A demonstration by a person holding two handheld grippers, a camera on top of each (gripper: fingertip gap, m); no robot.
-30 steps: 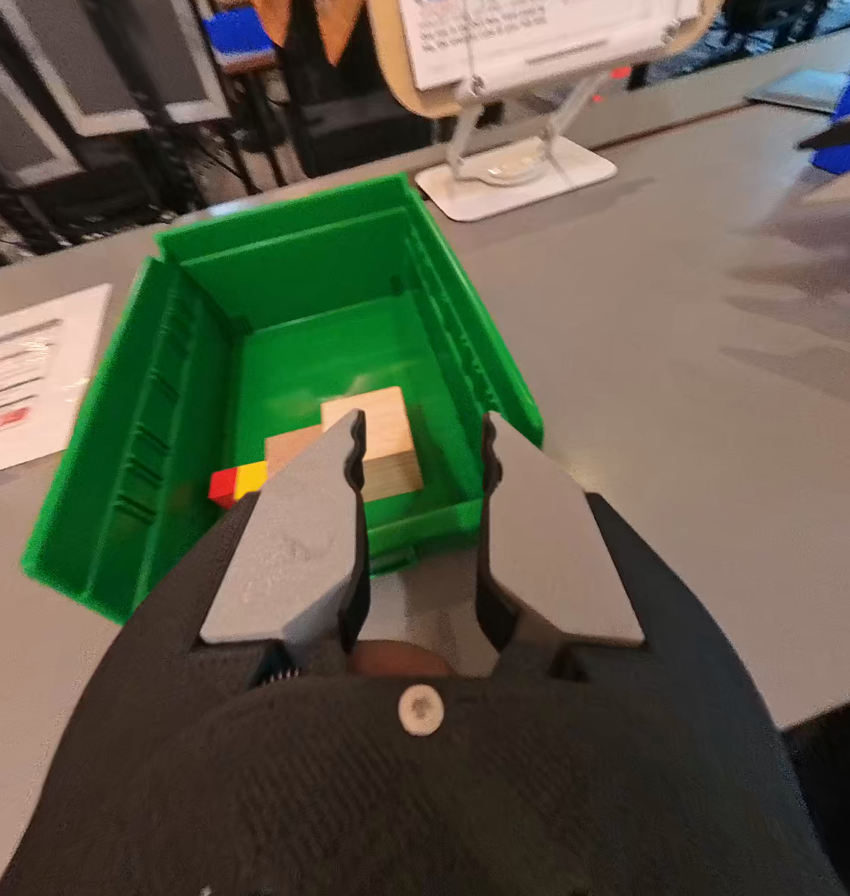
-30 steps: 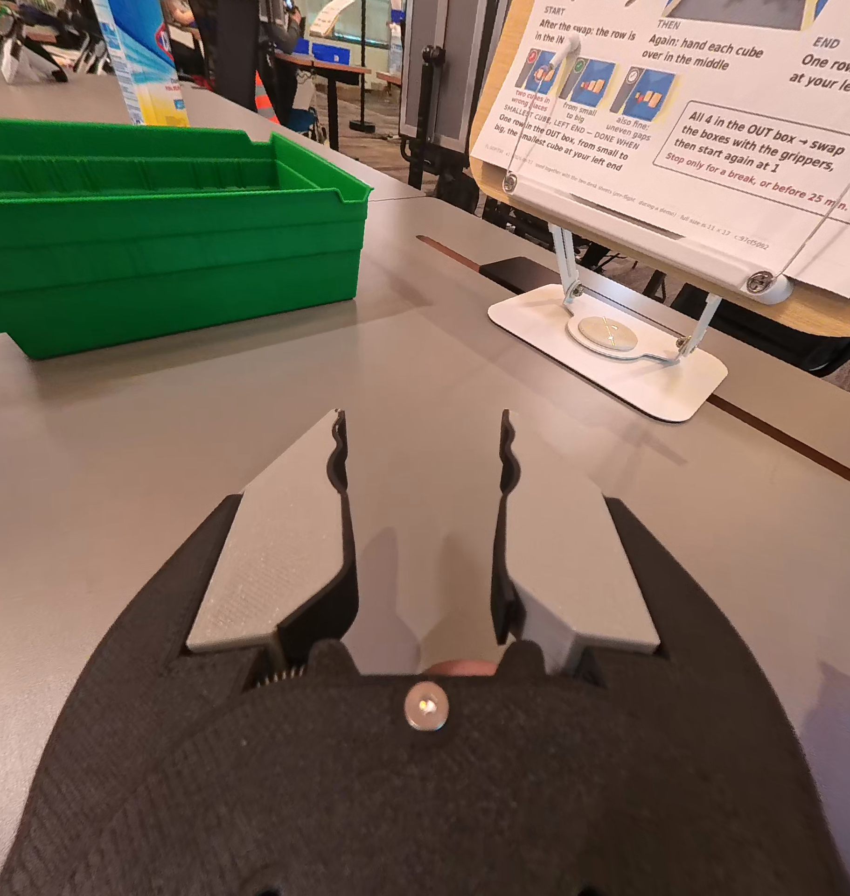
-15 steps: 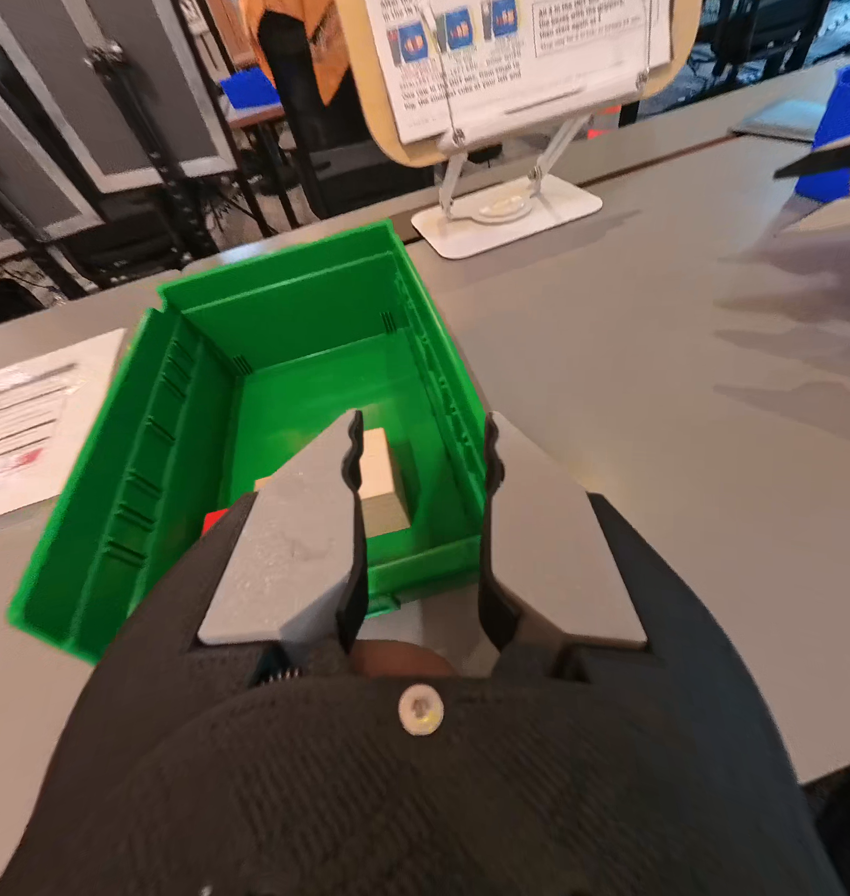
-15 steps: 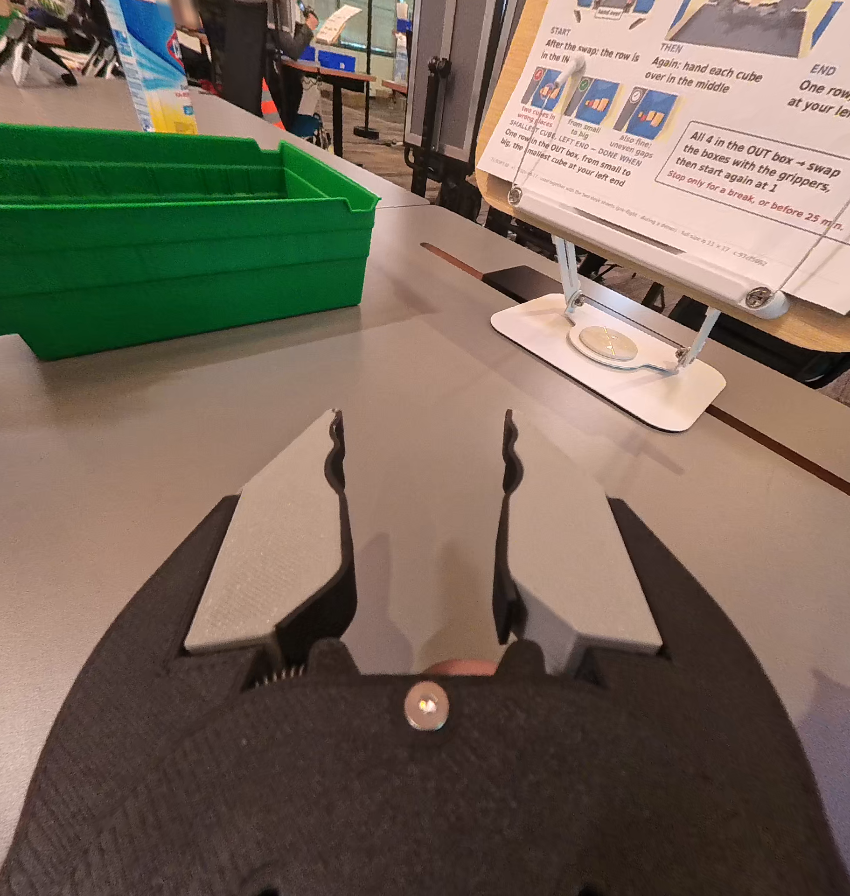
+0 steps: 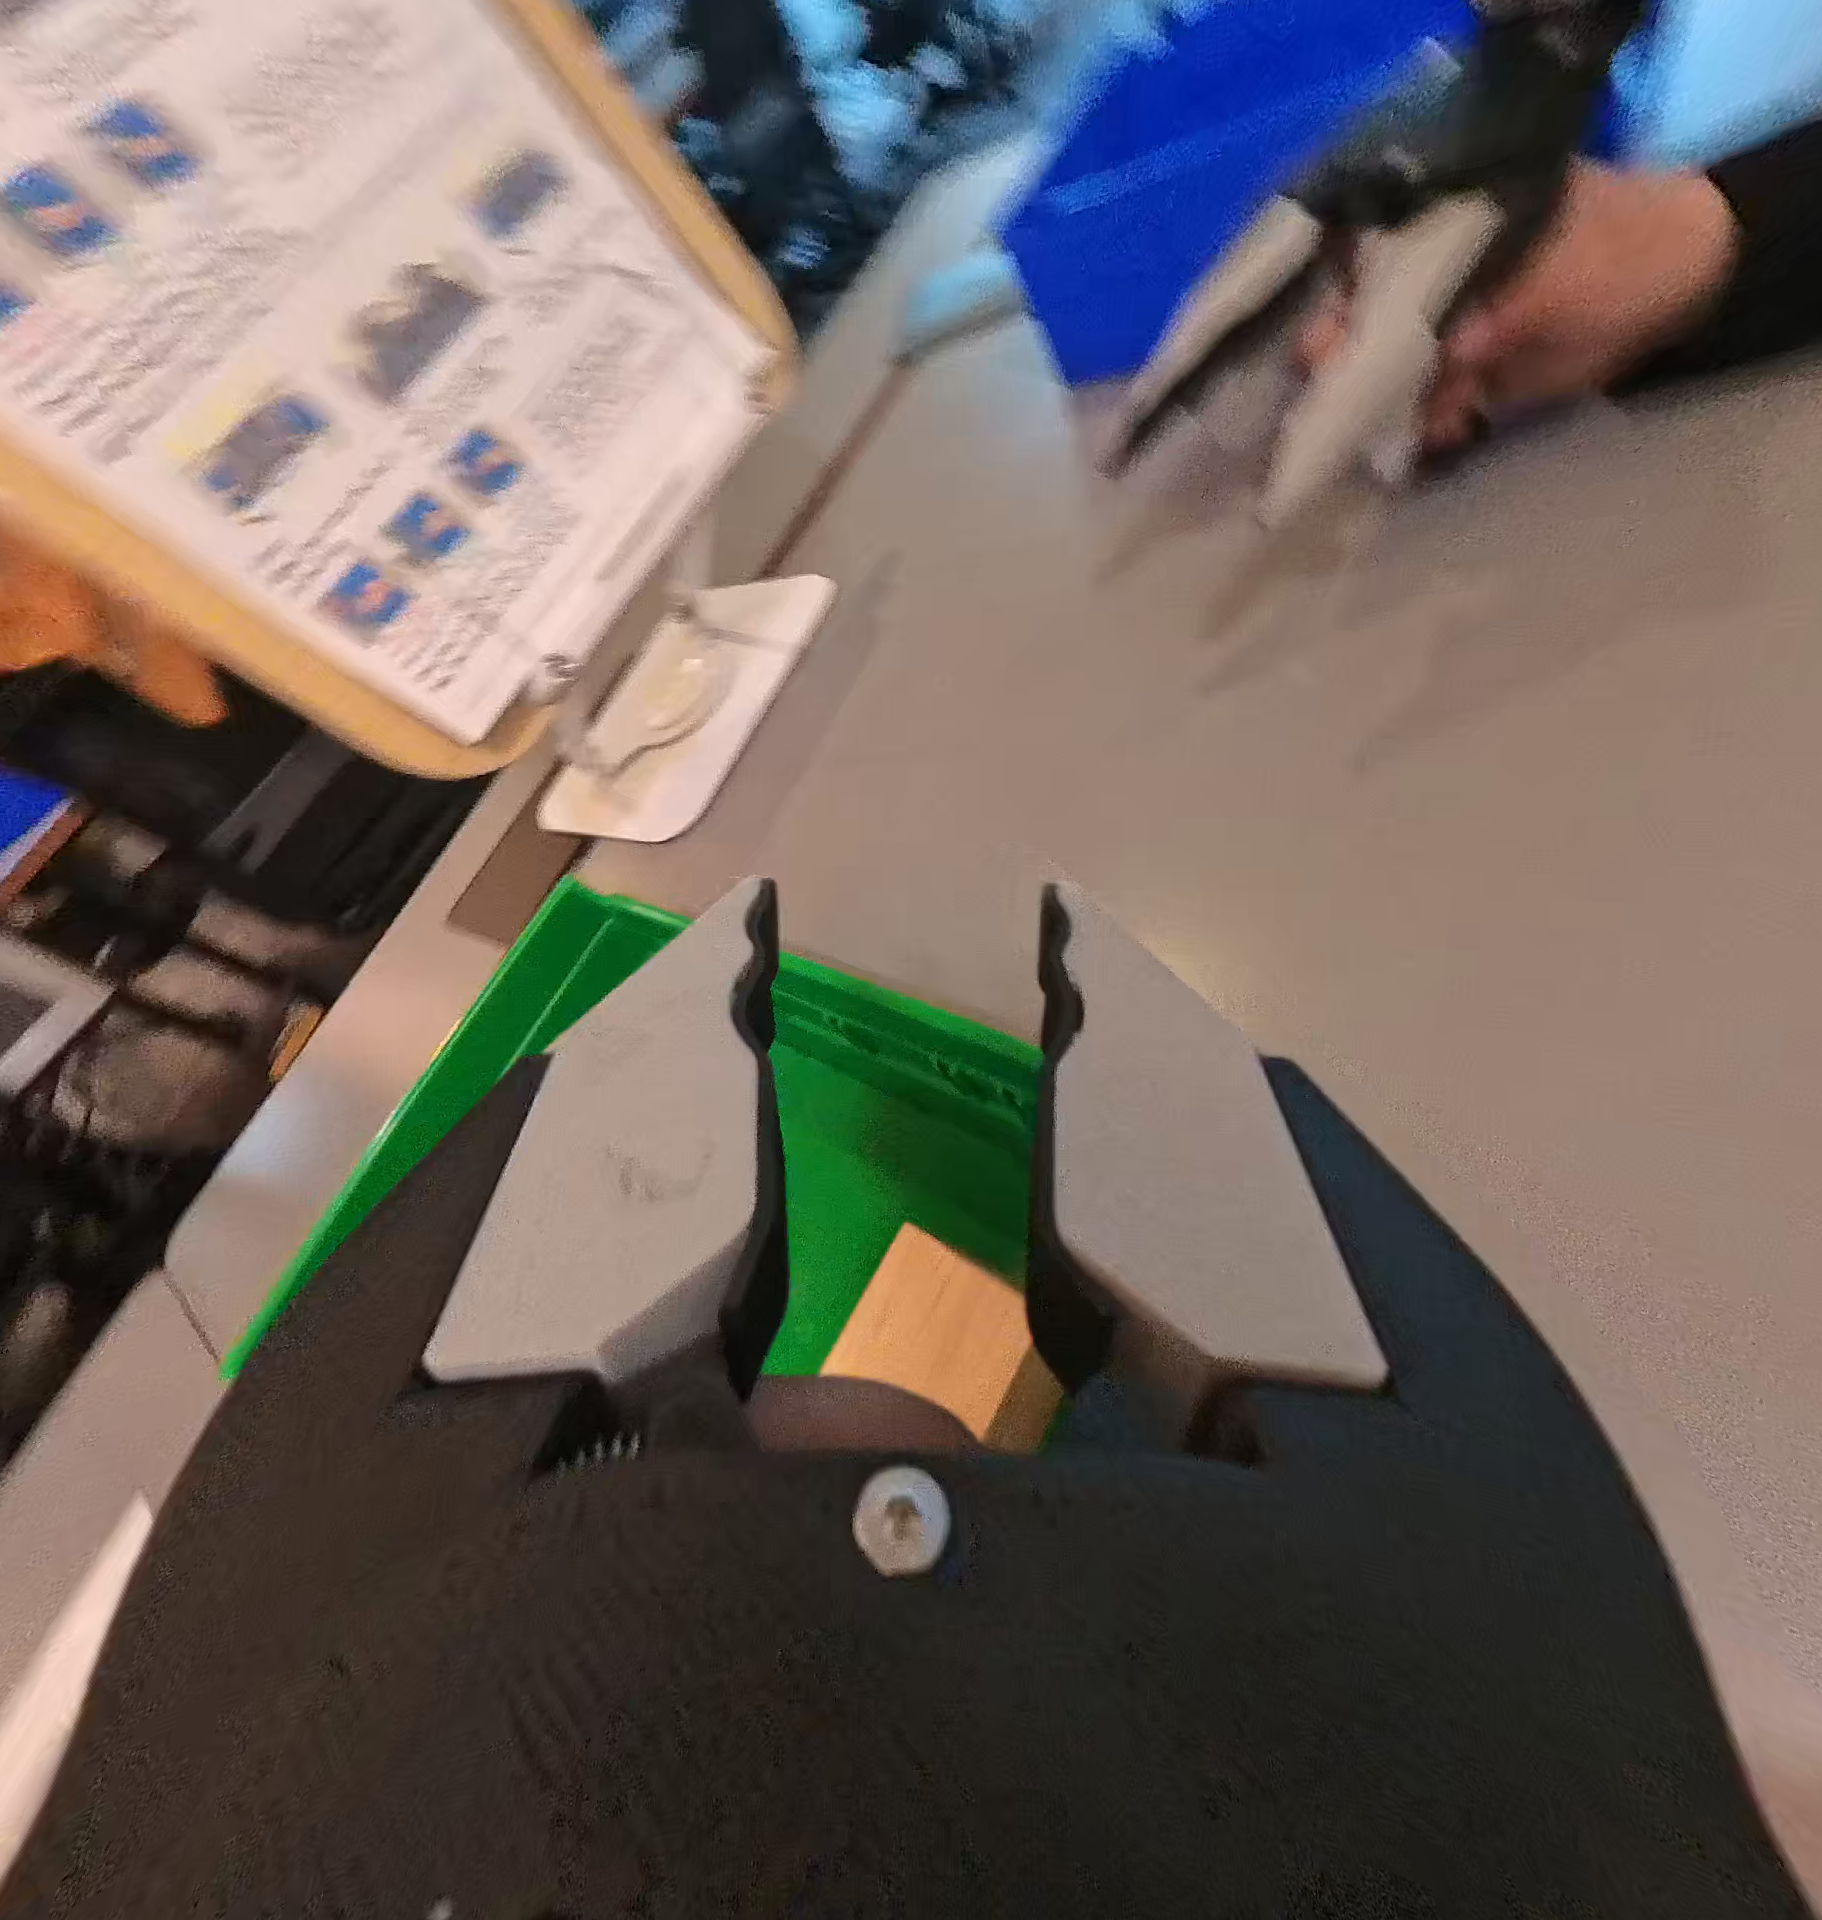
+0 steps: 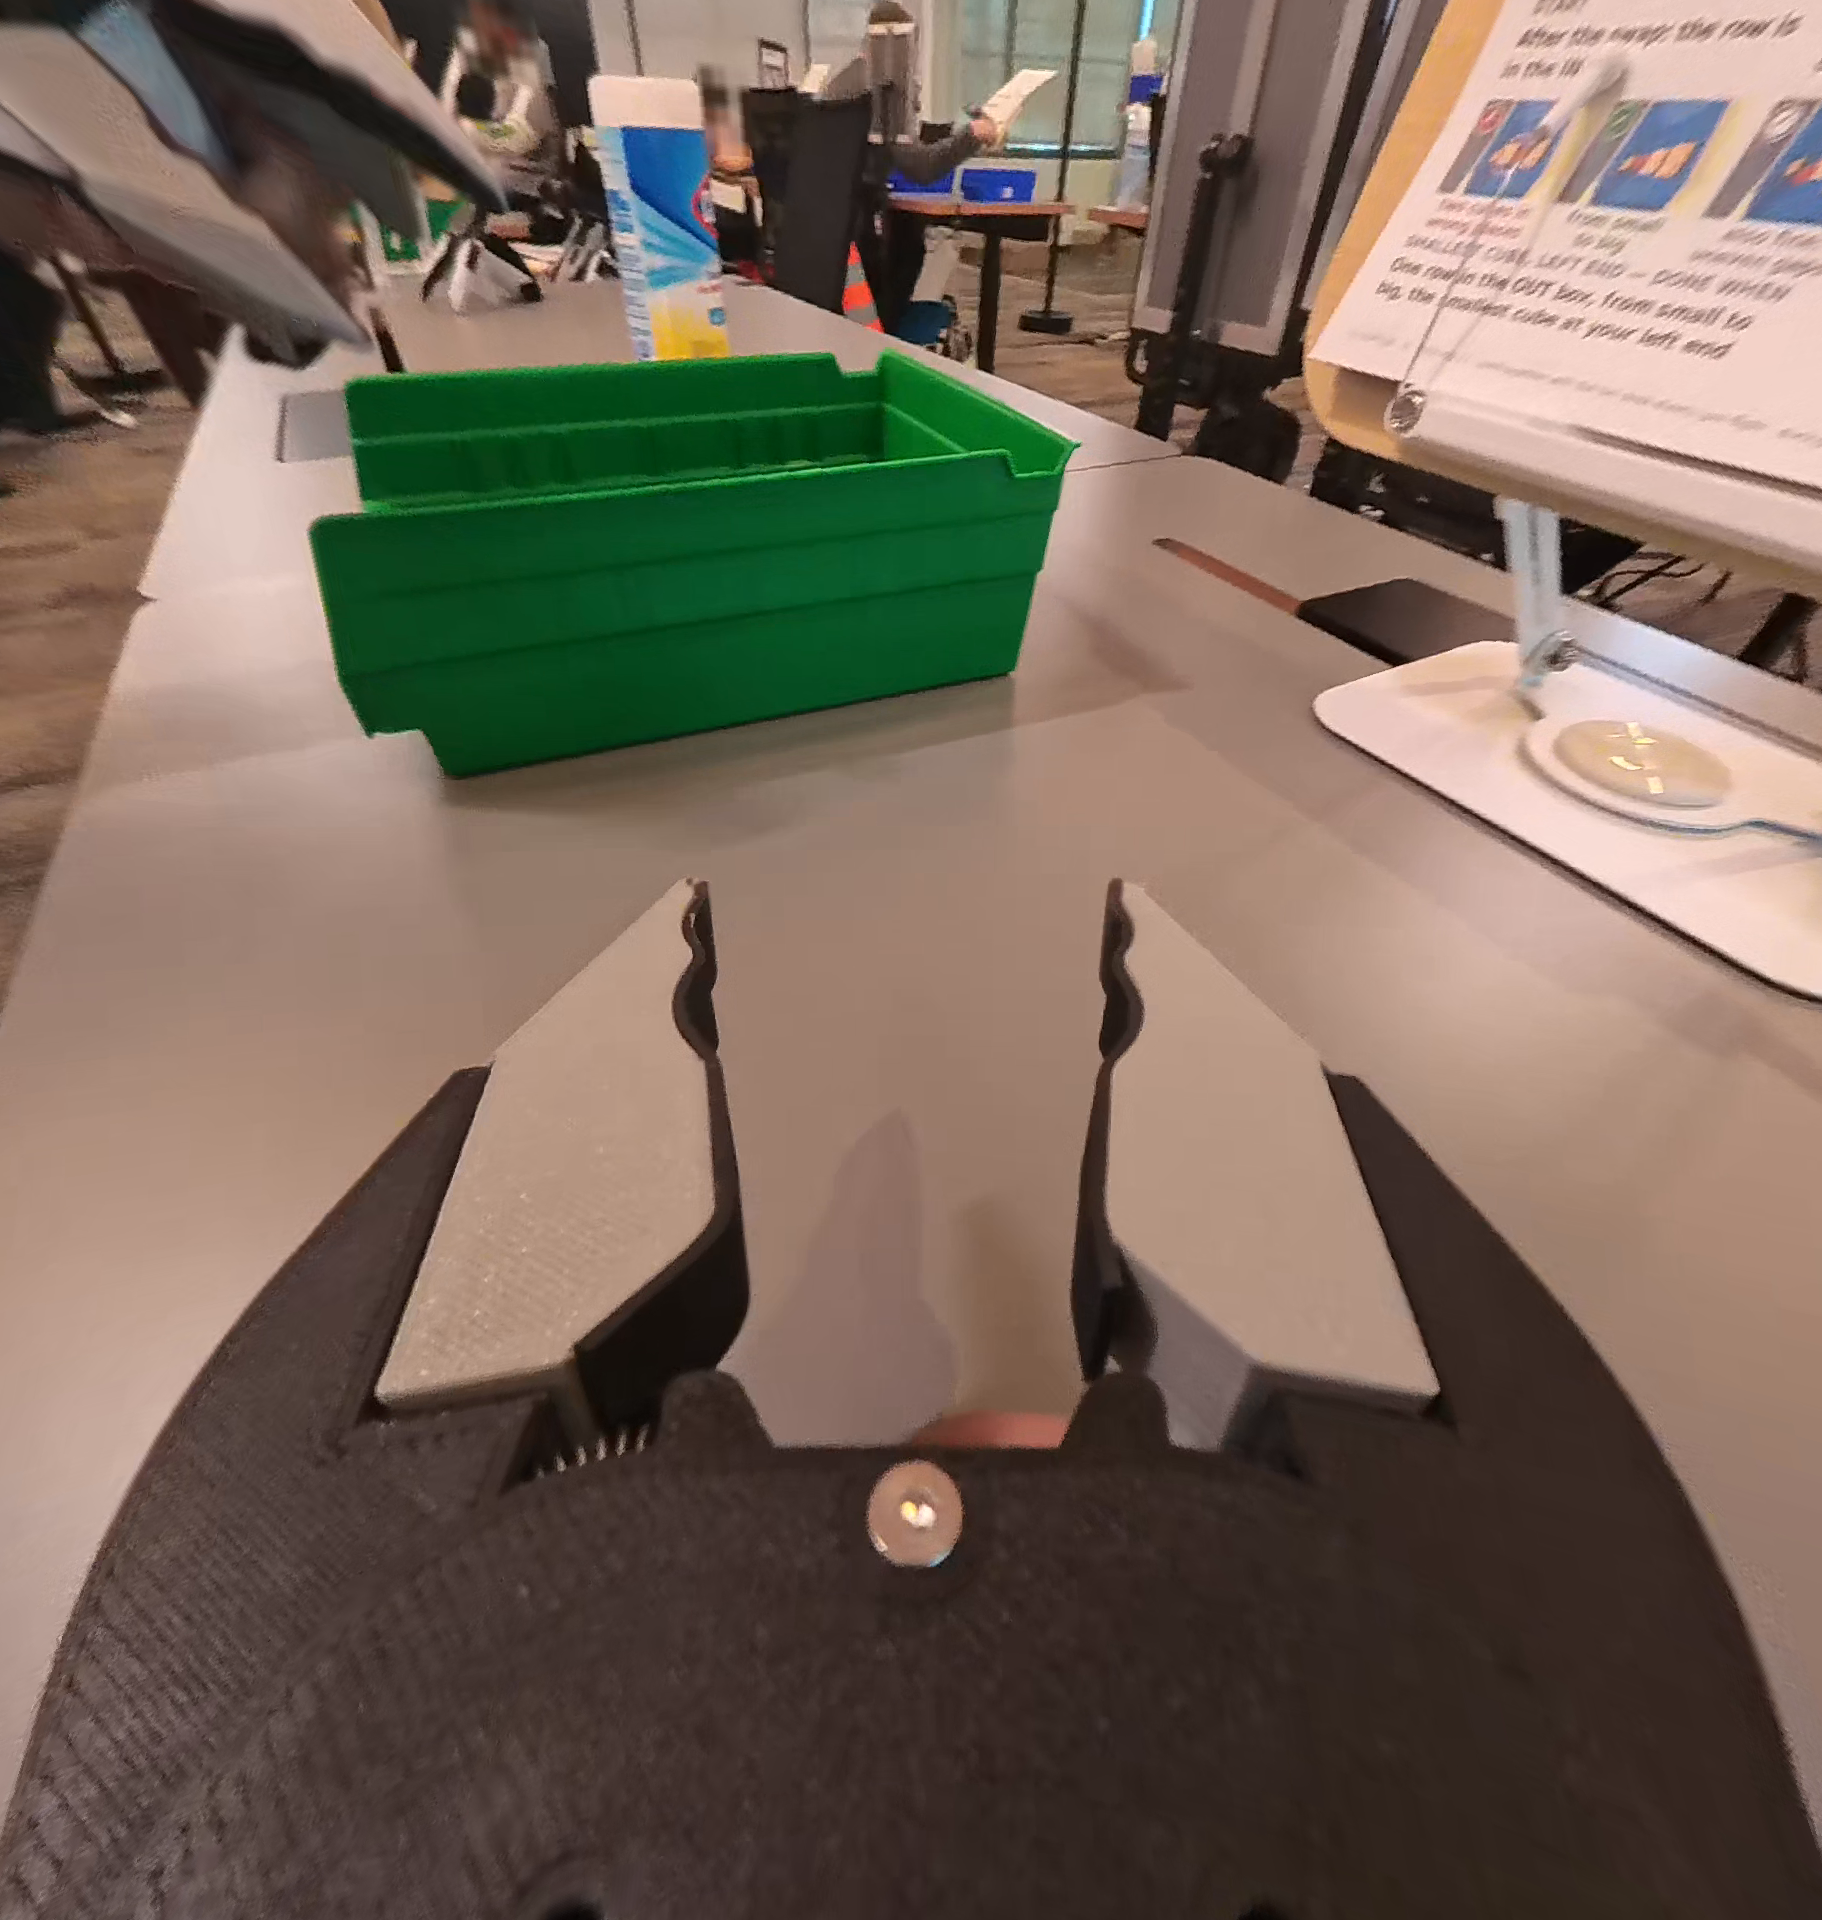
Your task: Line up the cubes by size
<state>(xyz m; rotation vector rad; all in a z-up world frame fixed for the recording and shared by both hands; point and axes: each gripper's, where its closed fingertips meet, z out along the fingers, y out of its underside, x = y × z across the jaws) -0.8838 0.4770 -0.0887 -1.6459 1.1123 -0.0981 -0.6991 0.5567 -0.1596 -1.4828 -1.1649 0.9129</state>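
My left gripper [image 5: 902,914] is open and empty, tilted over the green bin [image 5: 886,1122]. A large light wooden cube [image 5: 938,1330] lies in the bin, showing between the bases of my fingers. The gripper body hides the other cubes. My right gripper [image 6: 907,904] is open and empty, low over the bare grey table, some way short of the green bin [image 6: 678,582]. In the left wrist view it shows far off, held by a hand [image 5: 1333,343]. The left gripper shows blurred at the upper left of the right wrist view [image 6: 211,177], above the bin.
An instruction board [image 5: 315,364] on a white stand base [image 6: 1613,810] stands at the table's far side, right of the bin. A blue bin [image 5: 1146,208] sits behind the right gripper. A blue and white canister [image 6: 668,218] stands behind the green bin.
My left gripper has moved in over the bin and rolled, so the view swings right and blurs. The right gripper has drawn back from the bin. Both stay open.
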